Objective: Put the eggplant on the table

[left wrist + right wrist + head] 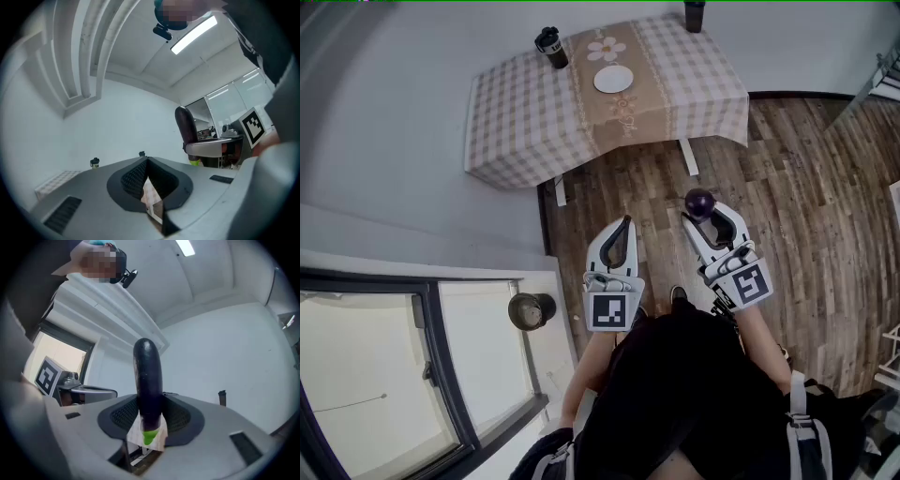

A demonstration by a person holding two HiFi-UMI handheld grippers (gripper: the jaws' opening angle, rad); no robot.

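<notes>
Clamping eggplant point(148, 380) upright, right claw point(149, 403); green stem point(150, 437) seen only in its view; left claw point(145, 164) closed, empty.

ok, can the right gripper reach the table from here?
Probably not yet: the right gripper, shut on the eggplant, hangs over floor short of the table. Nothing blocks the way; stepping forward should do it.

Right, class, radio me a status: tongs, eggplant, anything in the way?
Left tongs shut, empty. Right tongs shut on eggplant, upright. Table ahead, not reached; plate and bottle on it.
</notes>
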